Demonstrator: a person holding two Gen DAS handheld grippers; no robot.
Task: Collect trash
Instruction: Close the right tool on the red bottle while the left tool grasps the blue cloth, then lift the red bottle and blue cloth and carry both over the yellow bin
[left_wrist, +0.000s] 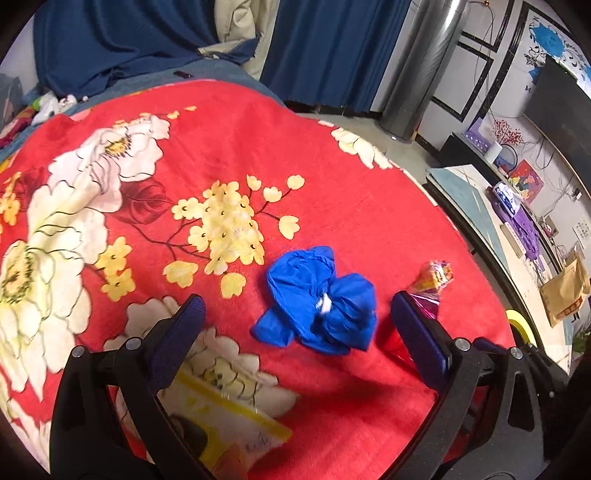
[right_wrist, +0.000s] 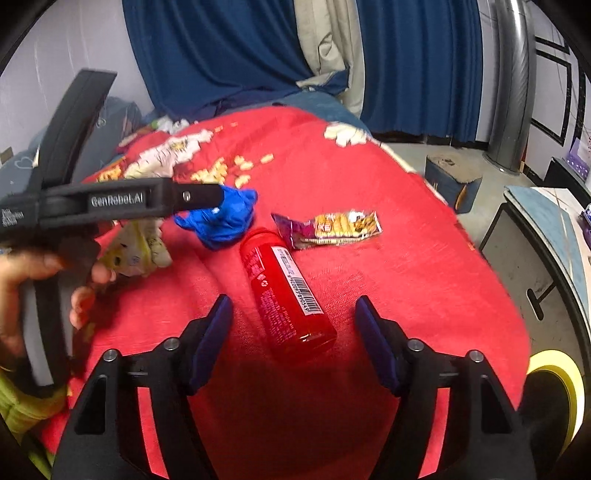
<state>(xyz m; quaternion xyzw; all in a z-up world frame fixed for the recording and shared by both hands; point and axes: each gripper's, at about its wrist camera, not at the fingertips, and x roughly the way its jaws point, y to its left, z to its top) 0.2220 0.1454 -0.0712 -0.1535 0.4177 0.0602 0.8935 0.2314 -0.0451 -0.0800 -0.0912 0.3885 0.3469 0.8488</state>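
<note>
Red floral blanket (right_wrist: 406, 266) on bed: blue crumpled bag (left_wrist: 321, 299), red bottle (right_wrist: 286, 288), snack wrapper (right_wrist: 332, 227) at bottle's 1 o'clock. Left tongs (left_wrist: 295, 314) released, angled down, straddling bag. Right tongs (right_wrist: 293, 310) released, low, flanking bottle's base.

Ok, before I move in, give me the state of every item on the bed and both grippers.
blue crumpled wad: bunched up, lying loose on the red floral blanket
red bottle: on its side, barcode up
snack wrapper: flat, beyond the bottle
yellow packet: lying under the left gripper
left gripper: open, around the wad
right gripper: open, straddling the bottle's near end
</note>
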